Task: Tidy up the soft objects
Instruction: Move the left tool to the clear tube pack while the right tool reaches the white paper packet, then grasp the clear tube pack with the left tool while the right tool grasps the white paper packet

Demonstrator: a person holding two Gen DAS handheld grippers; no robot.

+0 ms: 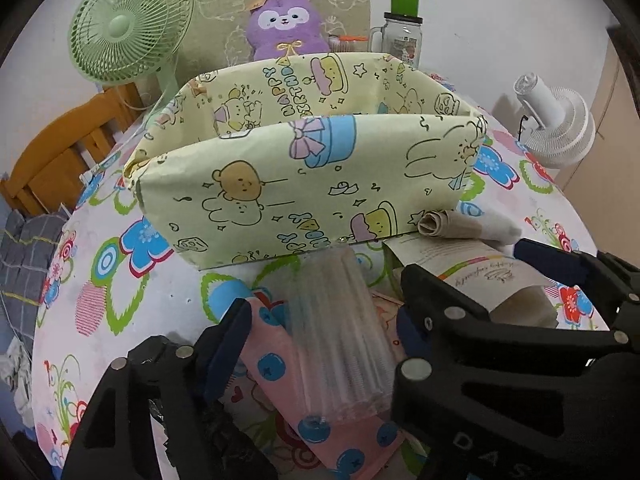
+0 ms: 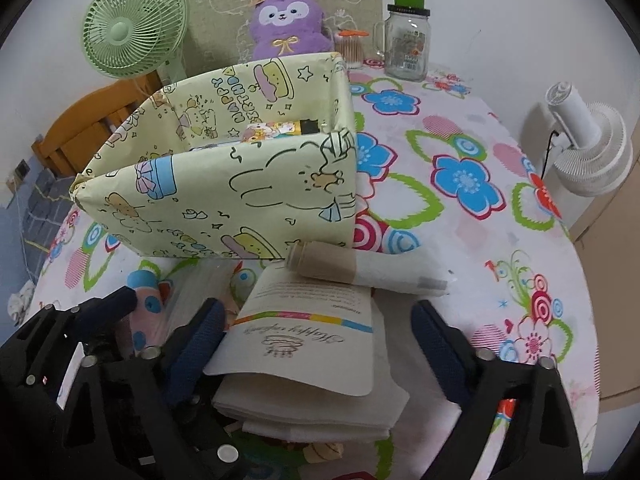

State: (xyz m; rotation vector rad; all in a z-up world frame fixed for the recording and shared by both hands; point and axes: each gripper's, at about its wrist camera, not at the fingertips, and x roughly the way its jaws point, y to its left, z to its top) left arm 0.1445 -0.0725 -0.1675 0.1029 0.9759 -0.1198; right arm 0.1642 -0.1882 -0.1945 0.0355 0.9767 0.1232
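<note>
A yellow cartoon-print box (image 1: 304, 168) stands open on the flowered tablecloth; it also shows in the right wrist view (image 2: 224, 196), with a colourful packet (image 2: 276, 130) inside. My left gripper (image 1: 324, 316) is open, its jaws on either side of a clear pack of straws (image 1: 340, 340) lying on a pink blueberry-print pouch (image 1: 280, 364). My right gripper (image 2: 320, 328) is open around a white paper-labelled pack of folded cloths (image 2: 316, 340). A rolled beige-and-white cloth (image 2: 352, 268) lies against the box's front corner; in the left wrist view it (image 1: 460, 224) lies right of the box.
A purple plush toy (image 2: 290, 24), a green fan (image 2: 134, 32), a glass mug jar (image 2: 408, 44) and a cotton-swab tub (image 2: 352, 48) stand behind the box. A white fan (image 2: 588, 144) sits at the table's right edge. A wooden chair (image 1: 60, 152) is at the left.
</note>
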